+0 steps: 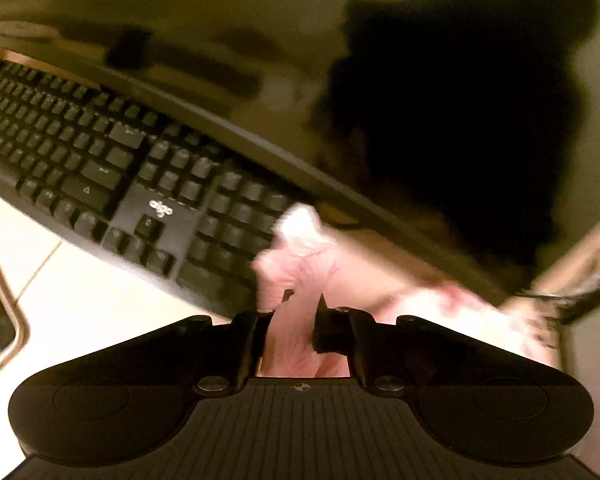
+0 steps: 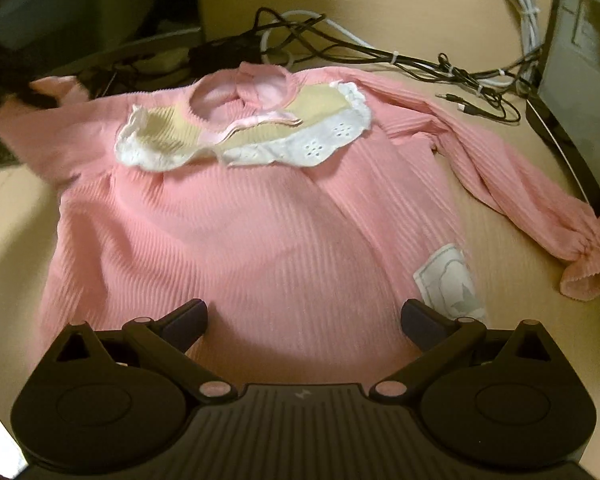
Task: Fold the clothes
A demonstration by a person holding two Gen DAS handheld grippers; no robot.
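A pink ribbed child's top (image 2: pixel 236 232) with a white lace and yellow collar (image 2: pixel 260 136) lies spread flat on a tan table (image 2: pixel 500 240). Its right sleeve (image 2: pixel 516 184) stretches out to a ruffled cuff. Its left sleeve (image 2: pixel 48 100) is lifted at the far left. My right gripper (image 2: pixel 304 320) is open above the hem, empty. In the left wrist view, my left gripper (image 1: pixel 300 304) is shut on the pink sleeve cloth (image 1: pixel 296 256), held up over a keyboard; the view is blurred.
A black keyboard (image 1: pixel 100 160) lies under the left gripper, beside a dark monitor edge (image 1: pixel 260 148). Black and white cables (image 2: pixel 380 52) tangle behind the top's collar. A dark computer case (image 2: pixel 580 60) stands at the right. A white label (image 2: pixel 448 280) sits on the hem.
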